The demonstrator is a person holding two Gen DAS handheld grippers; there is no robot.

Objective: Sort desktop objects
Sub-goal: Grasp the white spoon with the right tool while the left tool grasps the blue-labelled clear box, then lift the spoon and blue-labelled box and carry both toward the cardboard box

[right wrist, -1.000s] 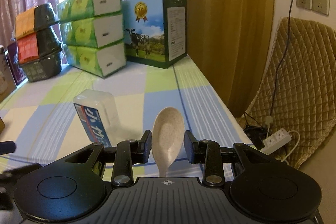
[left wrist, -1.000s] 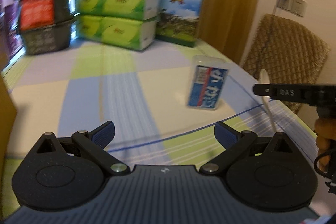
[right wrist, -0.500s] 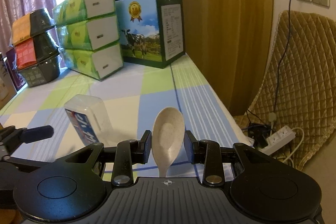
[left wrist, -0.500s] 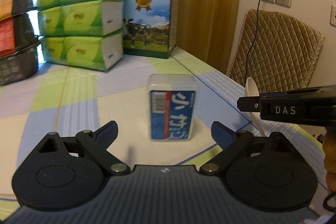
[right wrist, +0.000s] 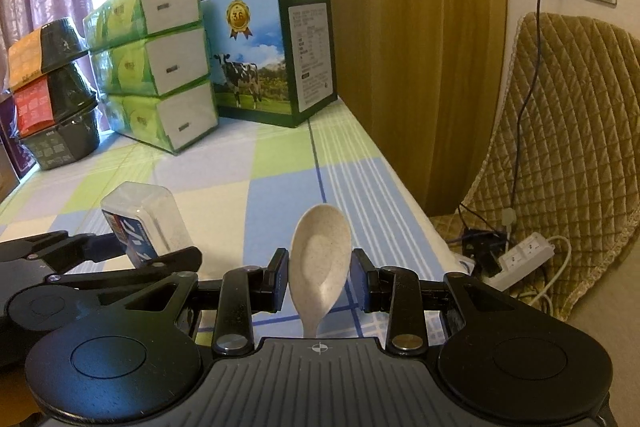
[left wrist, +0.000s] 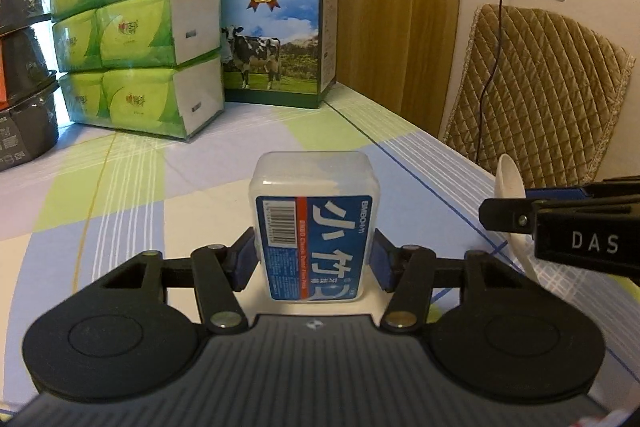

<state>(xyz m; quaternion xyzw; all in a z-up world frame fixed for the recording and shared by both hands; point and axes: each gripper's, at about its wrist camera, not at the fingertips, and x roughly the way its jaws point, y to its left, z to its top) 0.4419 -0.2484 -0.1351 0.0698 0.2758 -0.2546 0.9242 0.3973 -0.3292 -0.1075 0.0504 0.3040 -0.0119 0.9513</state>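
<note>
We are pinching one clear plastic box (left wrist: 314, 227) with a blue label between the two pads of the left gripper (left wrist: 313, 261); it is standing upright on the checked tablecloth (left wrist: 132, 187). The right gripper (right wrist: 319, 279) is gripping one pale spoon (right wrist: 320, 259), bowl pointing up. Behind, we are counting three stacked green tissue packs (left wrist: 140, 39), one milk carton (left wrist: 276, 31) and three stacked black bowls (right wrist: 52, 95).
</note>
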